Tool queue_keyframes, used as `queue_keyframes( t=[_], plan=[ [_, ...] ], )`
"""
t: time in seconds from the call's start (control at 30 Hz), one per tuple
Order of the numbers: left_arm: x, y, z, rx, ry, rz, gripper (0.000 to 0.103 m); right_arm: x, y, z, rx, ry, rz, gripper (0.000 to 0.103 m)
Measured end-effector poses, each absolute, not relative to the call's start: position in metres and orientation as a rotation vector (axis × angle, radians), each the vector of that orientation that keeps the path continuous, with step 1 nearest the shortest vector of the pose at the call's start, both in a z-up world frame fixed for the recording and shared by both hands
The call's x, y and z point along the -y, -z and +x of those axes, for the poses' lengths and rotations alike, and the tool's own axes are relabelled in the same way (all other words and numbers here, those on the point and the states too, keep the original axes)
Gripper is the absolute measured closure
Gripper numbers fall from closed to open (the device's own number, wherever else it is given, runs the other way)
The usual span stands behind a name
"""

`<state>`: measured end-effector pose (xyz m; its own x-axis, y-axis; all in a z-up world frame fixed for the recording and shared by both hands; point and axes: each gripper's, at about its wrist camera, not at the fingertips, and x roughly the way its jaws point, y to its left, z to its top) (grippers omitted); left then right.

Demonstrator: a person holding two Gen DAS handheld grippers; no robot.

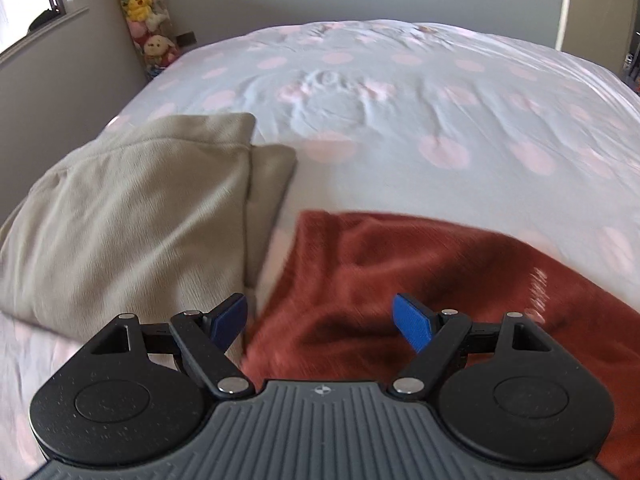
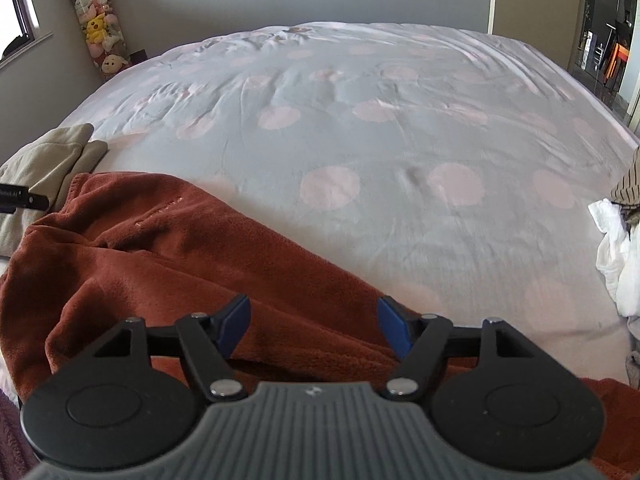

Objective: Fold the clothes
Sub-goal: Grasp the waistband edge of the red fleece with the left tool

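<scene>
A rust-red fleece garment (image 1: pixel 400 280) lies rumpled on the bed near its front edge; it also shows in the right wrist view (image 2: pixel 168 256). My left gripper (image 1: pixel 322 322) is open and empty, hovering just above the garment's left edge. My right gripper (image 2: pixel 314 326) is open and empty above the garment's right part. A folded beige garment (image 1: pixel 132 216) lies to the left of the red one and shows at the left edge of the right wrist view (image 2: pixel 48 156). Part of the left gripper (image 2: pixel 22 198) shows there too.
The bed has a pale sheet with pink dots (image 1: pixel 440 120) (image 2: pixel 360 152). A pile of white and striped clothes (image 2: pixel 618 240) lies at the right edge. A column of plush toys (image 1: pixel 146 16) stands in the back left corner. A doorway (image 2: pixel 600 40) opens at the right.
</scene>
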<state>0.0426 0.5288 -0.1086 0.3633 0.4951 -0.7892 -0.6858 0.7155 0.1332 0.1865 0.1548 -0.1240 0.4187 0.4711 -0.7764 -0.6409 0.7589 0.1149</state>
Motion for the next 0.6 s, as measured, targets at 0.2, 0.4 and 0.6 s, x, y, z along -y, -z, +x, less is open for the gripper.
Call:
queue_keyframes(
  t=[0.2,0.4,0.6],
  plan=[
    [-0.58,0.14,0.064,-0.912,-0.809,-0.29,0.023,-0.149,0.142,0.194,-0.948,-0.67,-0.158,0.03],
    [-0.597,0.175,0.073,-0.908,-0.84,-0.289,0.022,-0.154,0.153,0.198,-0.976,-0.649,-0.154,0.027],
    [-0.584,0.194,0.091,-0.954,-0.788,-0.209,0.02,-0.16,0.16,0.198,-0.989,-0.633,-0.183,0.027]
  ],
)
